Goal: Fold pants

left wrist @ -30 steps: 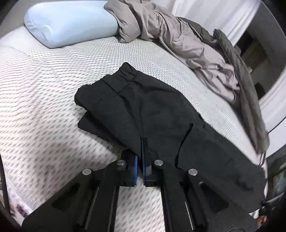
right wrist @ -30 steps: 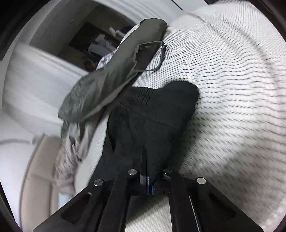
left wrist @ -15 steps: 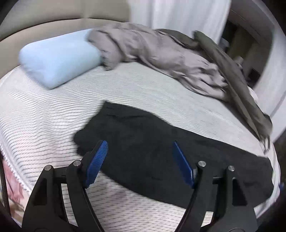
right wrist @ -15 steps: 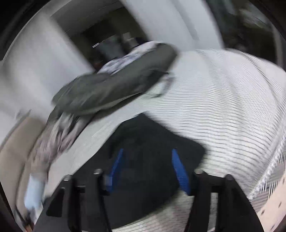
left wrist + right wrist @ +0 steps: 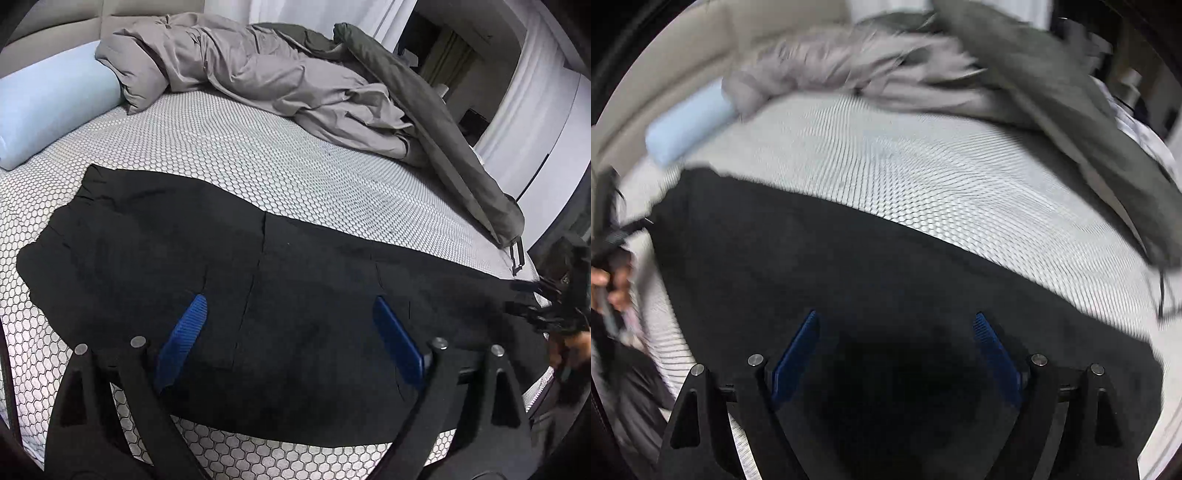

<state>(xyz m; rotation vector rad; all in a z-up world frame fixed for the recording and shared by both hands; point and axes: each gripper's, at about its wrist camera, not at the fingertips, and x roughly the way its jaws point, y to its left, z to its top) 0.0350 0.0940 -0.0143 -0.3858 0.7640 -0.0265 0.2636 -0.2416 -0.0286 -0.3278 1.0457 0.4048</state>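
Closest to each lens, both tools are spread wide with nothing between the blue pads. Seen from the left wrist, the left gripper (image 5: 290,336) hangs above the near half of the black pants (image 5: 258,280), angled down toward the cloth, its fingers framing a seam that runs toward the camera. From the right wrist, the right gripper (image 5: 895,350) holds a similar downward-tilted pose over the same garment (image 5: 886,288), jaws far apart and clear of the fabric; that view is blurred, so fine detail is lost. At the right border of the left view, the other tool's black frame shows beside a bit of the person's hand (image 5: 576,345).

Under them, the pants lie spread flat in a long band across the near side of the honeycomb-patterned mattress (image 5: 258,155), one end near the left edge, the other reaching the right edge.

Beyond, bare mattress separates the pants from a light blue pillow (image 5: 51,110) at far left and a crumpled grey duvet (image 5: 277,77) along the back, with a darker olive blanket (image 5: 436,125) draped down its right side.
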